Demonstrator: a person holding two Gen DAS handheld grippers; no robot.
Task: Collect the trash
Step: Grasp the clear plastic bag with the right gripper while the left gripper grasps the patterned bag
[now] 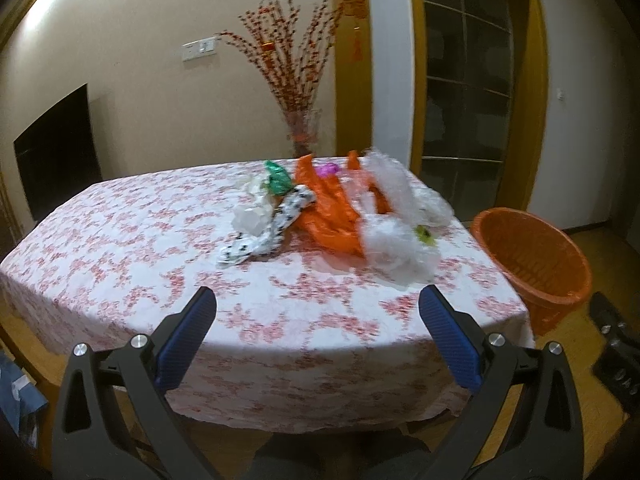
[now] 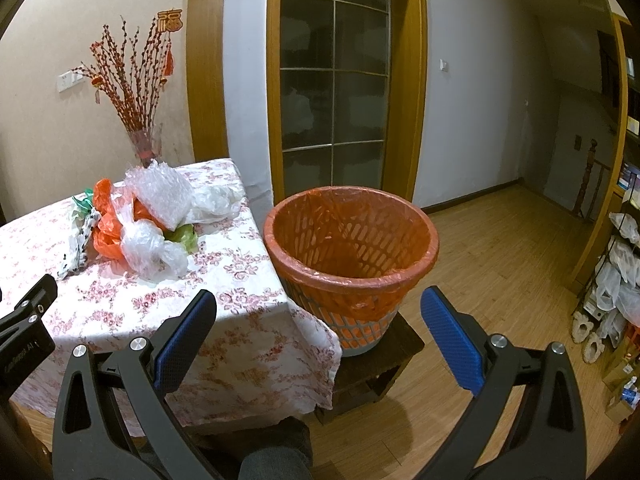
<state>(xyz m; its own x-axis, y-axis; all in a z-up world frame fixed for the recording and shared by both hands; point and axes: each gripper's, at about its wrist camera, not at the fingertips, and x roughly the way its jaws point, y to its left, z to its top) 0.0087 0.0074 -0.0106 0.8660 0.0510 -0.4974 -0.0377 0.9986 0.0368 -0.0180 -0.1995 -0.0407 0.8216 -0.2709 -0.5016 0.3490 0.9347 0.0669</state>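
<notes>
A heap of trash lies on the flowered tablecloth (image 1: 168, 240): an orange plastic bag (image 1: 328, 216) (image 2: 105, 216), clear plastic bags (image 1: 392, 240) (image 2: 152, 252), bubble wrap (image 2: 160, 192), a black-and-white spotted wrapper (image 1: 272, 224), and a green wrapper (image 1: 278, 178). An orange basket bin (image 2: 352, 248) (image 1: 536, 256) lined with an orange bag stands on a dark stool right of the table. My left gripper (image 1: 316, 320) is open over the table's near edge, short of the heap. In front of the bin my right gripper (image 2: 318, 320) is open, holding nothing.
A glass vase of red berry branches (image 2: 140, 120) stands at the table's far edge. A dark wooden stool (image 2: 380, 368) carries the bin. Wooden floor (image 2: 500, 260) stretches to the right, with a rack of bags (image 2: 616, 280) along the right wall.
</notes>
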